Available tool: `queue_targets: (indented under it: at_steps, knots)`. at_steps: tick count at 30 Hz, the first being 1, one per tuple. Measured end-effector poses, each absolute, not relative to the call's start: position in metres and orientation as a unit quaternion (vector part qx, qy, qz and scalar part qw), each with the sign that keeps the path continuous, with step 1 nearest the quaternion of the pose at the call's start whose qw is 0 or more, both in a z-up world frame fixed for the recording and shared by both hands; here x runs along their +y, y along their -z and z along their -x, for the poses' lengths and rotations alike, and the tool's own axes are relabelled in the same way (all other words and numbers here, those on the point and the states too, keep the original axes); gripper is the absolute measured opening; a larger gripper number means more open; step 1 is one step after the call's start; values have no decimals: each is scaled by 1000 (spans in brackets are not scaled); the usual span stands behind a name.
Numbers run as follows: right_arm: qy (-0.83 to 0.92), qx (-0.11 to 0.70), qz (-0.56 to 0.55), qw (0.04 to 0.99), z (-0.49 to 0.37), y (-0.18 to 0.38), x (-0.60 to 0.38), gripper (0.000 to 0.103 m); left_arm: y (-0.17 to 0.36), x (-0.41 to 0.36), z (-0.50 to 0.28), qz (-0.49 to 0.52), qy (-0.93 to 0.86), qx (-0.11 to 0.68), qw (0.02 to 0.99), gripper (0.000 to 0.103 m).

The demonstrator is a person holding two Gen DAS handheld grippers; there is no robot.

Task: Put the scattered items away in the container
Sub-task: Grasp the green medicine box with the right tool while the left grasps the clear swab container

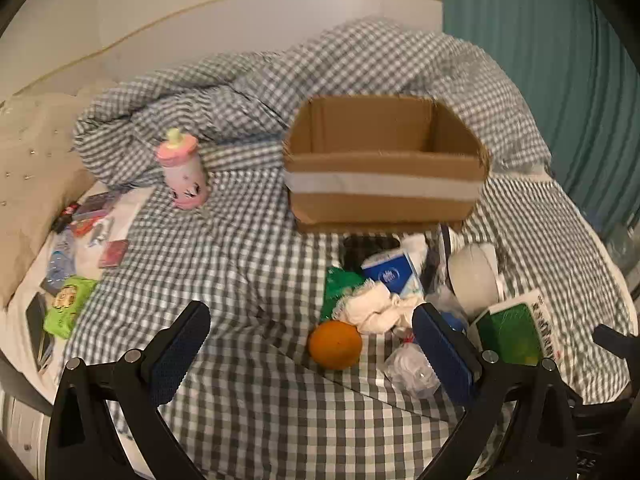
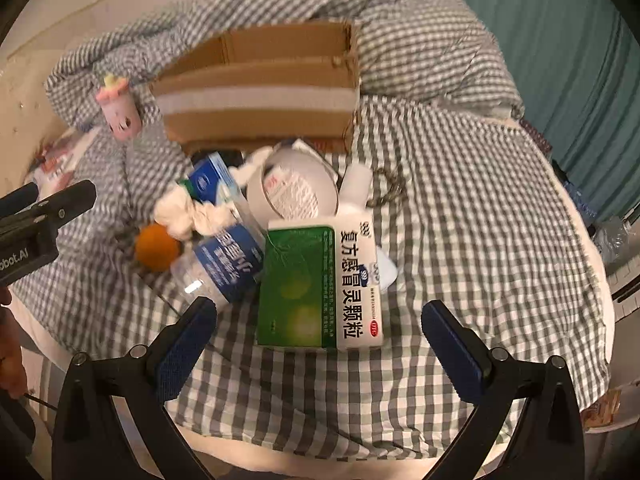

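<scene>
Left wrist view: the left gripper (image 1: 310,346) is spread fully wide and holds nothing above the gingham bedspread (image 1: 240,248), with a round orange (image 1: 335,345) between its blue pads and an open corrugated cardboard box (image 1: 384,160) upright beyond. Right wrist view: the right gripper (image 2: 320,340) is equally wide and empty, just short of a flat green-and-white medicine carton (image 2: 316,284) whose long axis runs away toward the box, beside a clear plastic bottle (image 2: 224,264) lying on its side.

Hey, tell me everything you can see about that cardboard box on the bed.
The cardboard box is plain brown corrugated card, open at the top, with a white tape band across its front wall. What shows of its inside looks empty. It sits upright on the checked bedcover, backed by the bunched duvet, just behind the pile of scattered items. Neither hand-held gripper touches it.
</scene>
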State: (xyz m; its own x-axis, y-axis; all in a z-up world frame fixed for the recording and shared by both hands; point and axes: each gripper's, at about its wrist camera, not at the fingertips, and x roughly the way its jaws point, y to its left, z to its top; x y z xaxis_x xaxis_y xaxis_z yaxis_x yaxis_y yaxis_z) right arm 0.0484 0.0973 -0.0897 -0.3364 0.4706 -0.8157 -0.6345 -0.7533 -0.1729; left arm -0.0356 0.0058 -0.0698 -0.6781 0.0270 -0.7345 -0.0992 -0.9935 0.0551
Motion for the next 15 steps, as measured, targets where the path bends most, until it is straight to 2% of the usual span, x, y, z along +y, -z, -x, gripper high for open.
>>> queue_targets:
  at_steps: [15]
  knots:
    - [-772, 106, 519, 352, -40, 143, 136, 102, 124, 32, 82, 447, -890, 66, 64, 103]
